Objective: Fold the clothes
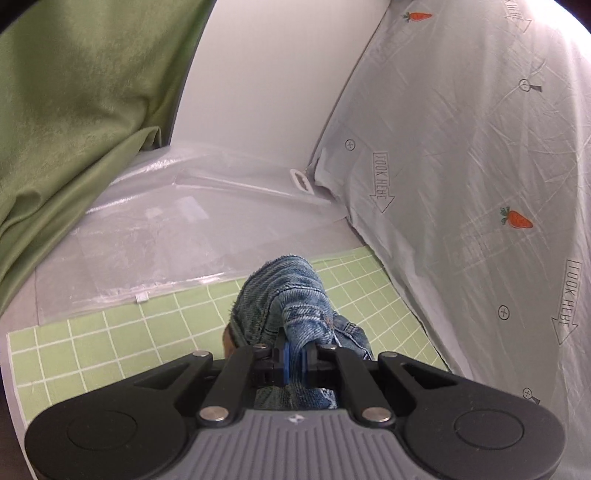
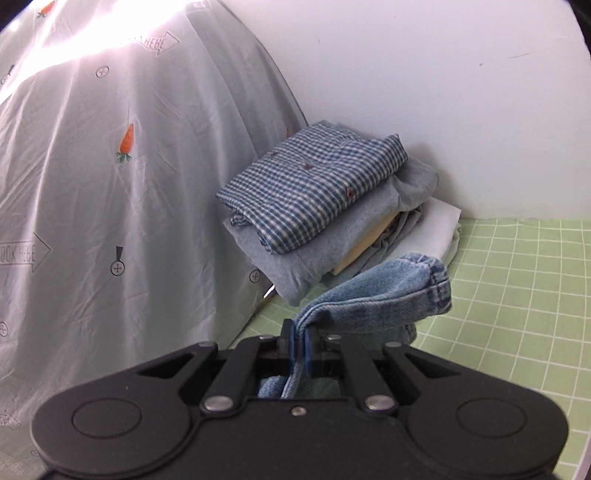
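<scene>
home laundry corner, folded clothes stack (image 2: 325,206), curtain (image 1: 74,122)

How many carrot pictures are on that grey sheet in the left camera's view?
2 on the grey sheet: one carrot near the top edge, another carrot lower right. Folds or the frame's edge may hide more.

Pale surface (image 1: 22,317) covered by a green grid mat (image 1: 110,332). Clear plastic bag (image 1: 147,236) lying flat at 11 o'clock of the mat. Stack of folded clothes (image 2: 325,206) on the mat's far edge, at 12 o'clock in the right wrist view.
</scene>
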`<state>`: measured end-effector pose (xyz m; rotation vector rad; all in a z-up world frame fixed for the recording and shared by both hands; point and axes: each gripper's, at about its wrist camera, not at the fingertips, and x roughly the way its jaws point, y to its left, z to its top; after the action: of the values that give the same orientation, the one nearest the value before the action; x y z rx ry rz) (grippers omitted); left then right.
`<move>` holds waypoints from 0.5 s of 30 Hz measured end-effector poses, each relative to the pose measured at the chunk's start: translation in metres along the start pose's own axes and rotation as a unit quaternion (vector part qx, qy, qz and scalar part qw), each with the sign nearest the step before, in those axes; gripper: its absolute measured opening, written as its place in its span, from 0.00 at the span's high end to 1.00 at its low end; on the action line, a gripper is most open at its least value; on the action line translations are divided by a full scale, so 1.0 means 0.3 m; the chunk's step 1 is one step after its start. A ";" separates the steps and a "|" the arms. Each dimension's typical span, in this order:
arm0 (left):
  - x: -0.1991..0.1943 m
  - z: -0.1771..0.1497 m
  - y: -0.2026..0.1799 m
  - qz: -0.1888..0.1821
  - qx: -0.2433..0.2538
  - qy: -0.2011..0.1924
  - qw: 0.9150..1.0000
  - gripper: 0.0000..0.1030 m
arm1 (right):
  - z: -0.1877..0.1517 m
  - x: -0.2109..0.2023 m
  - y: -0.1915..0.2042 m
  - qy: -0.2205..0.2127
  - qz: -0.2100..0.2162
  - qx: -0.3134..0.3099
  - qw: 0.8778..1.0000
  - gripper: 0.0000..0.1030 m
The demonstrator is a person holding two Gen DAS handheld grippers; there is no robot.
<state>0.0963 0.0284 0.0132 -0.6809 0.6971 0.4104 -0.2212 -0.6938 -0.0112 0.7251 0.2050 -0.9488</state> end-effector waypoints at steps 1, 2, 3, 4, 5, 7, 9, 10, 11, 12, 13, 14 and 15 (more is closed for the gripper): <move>0.017 0.001 -0.018 0.001 0.001 0.000 1.000 0.94 | -0.007 0.036 0.003 0.006 -0.006 -0.004 1.000 0.95; 0.034 0.002 -0.035 0.001 0.001 0.001 1.000 0.94 | -0.012 0.074 0.018 0.011 -0.010 -0.008 1.000 0.95; 0.050 0.003 -0.053 0.002 0.002 0.001 1.000 0.94 | -0.017 0.112 0.033 0.016 -0.014 -0.012 1.000 0.95; 0.067 0.004 -0.071 0.003 0.003 0.001 1.000 0.94 | -0.020 0.157 0.053 0.022 -0.017 -0.017 0.999 0.95; 0.101 -0.016 -0.099 0.005 0.008 0.003 1.000 0.94 | -0.023 0.203 0.074 0.028 -0.020 -0.022 0.999 0.95; 0.180 -0.064 -0.162 0.007 0.016 0.006 1.000 0.94 | -0.030 0.309 0.126 0.041 -0.024 -0.038 0.998 0.95; 0.273 -0.109 -0.235 0.006 0.027 0.008 1.000 0.94 | -0.042 0.420 0.187 0.052 -0.029 -0.058 0.997 0.95; 0.324 -0.125 -0.272 0.006 0.034 0.009 0.999 0.94 | -0.053 0.490 0.220 0.062 -0.030 -0.067 0.995 0.95; 0.375 -0.144 -0.303 0.009 0.039 0.010 0.999 0.94 | -0.063 0.561 0.252 0.072 -0.031 -0.075 0.994 0.95; 0.426 -0.165 -0.333 0.012 0.044 0.011 0.999 0.93 | -0.073 0.632 0.284 0.082 -0.032 -0.084 0.993 0.95; 0.489 -0.187 -0.364 0.026 0.050 0.017 0.998 0.91 | -0.084 0.703 0.316 0.093 -0.033 -0.092 0.991 0.93; 0.553 -0.209 -0.396 0.040 0.056 0.023 0.997 0.89 | -0.100 0.786 0.332 0.116 -0.030 -0.090 0.989 0.92; 0.586 -0.216 -0.418 0.053 0.062 0.029 0.996 0.82 | -0.117 0.865 0.347 0.139 -0.028 -0.087 0.986 0.80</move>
<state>0.2604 -0.0842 -0.0928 -0.5410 0.8093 0.4414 0.0185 -0.8060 -0.1081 0.6905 0.5488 -0.8686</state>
